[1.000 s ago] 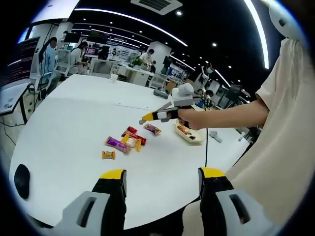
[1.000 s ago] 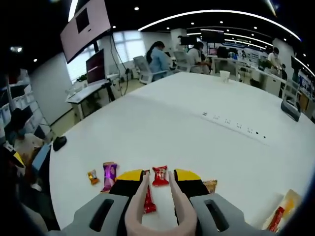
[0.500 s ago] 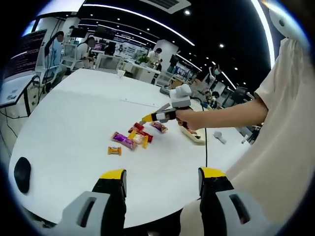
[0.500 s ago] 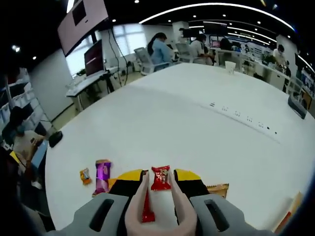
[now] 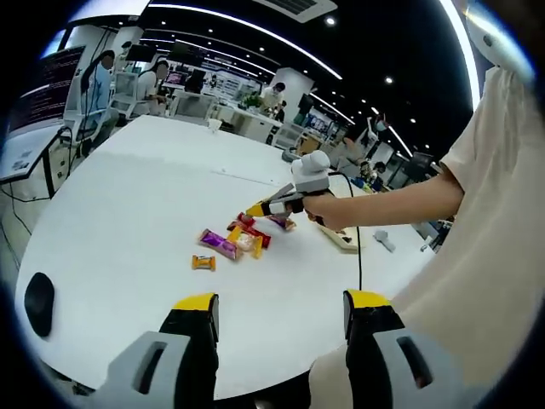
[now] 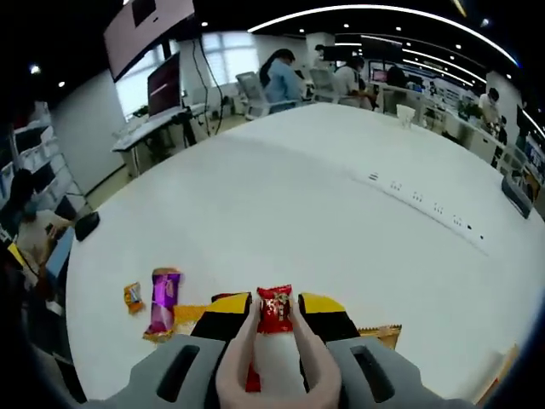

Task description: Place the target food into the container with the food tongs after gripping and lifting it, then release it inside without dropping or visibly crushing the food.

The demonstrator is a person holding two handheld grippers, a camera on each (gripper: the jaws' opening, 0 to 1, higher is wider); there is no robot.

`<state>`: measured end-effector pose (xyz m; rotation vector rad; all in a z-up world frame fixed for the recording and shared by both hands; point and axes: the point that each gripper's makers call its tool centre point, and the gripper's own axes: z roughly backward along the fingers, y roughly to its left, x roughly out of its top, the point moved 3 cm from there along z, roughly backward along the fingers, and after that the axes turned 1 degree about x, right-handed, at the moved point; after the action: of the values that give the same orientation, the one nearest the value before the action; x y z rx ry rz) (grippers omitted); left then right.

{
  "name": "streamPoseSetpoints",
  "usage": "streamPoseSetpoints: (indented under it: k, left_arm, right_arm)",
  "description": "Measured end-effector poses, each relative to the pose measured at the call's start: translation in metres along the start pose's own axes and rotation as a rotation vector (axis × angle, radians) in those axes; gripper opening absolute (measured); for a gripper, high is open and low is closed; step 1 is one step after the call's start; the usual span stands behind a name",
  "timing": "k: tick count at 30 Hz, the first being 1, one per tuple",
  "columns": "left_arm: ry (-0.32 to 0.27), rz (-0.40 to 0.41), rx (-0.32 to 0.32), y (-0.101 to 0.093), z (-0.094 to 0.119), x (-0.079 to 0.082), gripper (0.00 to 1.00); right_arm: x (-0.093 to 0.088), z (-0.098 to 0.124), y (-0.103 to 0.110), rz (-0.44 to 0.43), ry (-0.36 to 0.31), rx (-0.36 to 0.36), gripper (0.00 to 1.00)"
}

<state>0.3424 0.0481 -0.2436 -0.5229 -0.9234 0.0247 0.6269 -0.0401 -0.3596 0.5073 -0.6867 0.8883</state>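
Ahead of my left gripper (image 5: 274, 328) the white surface (image 5: 128, 213) lies bare up to the cluster of wrapped snacks (image 5: 234, 241), so I have open room to pass there. Beyond the snacks, the right gripper (image 5: 255, 209) and the person's forearm (image 5: 387, 200) block the way.

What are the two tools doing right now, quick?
Left tool: open, holding nothing, above the table.
Right tool: holds pink tongs, whose tips sit on either side of a red candy. Cannot tell if they are pinching it yet.
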Motion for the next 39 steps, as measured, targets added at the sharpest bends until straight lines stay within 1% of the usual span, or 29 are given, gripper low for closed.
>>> streamPoseSetpoints:
  k: [4,10,14,19,25,29,33,39]
  left_arm:
    - [-0.002,0.002,0.004,0.001,0.000,0.002,0.59]
    - [-0.001,0.001,0.002,0.000,-0.003,0.004,0.59]
    - [-0.003,-0.002,-0.003,-0.001,-0.004,0.005,0.59]
    - [-0.001,-0.014,-0.016,-0.003,-0.009,0.009,0.59]
    - [0.003,-0.042,-0.034,-0.007,-0.012,0.015,0.59]
    - [0.004,-0.060,-0.044,-0.012,-0.014,0.018,0.59]
    - [0.000,-0.075,-0.064,-0.023,-0.020,0.019,0.59]
    - [0.002,-0.095,-0.097,-0.040,-0.027,0.016,0.59]
  right_arm:
    - [0.001,0.000,0.001,0.011,0.003,-0.001,0.17]
    - [0.005,0.000,0.002,0.000,-0.003,0.008,0.17]
    - [0.010,0.005,0.003,-0.012,-0.020,0.016,0.17]
    - [0.019,0.015,-0.002,-0.019,-0.055,0.005,0.18]
    - [0.035,0.035,-0.010,-0.041,-0.123,-0.013,0.18]
    - [0.042,0.049,-0.017,-0.052,-0.159,-0.030,0.18]
    - [0.046,0.071,-0.027,-0.061,-0.198,-0.053,0.18]
    - [0.052,0.107,-0.047,-0.069,-0.251,-0.103,0.18]
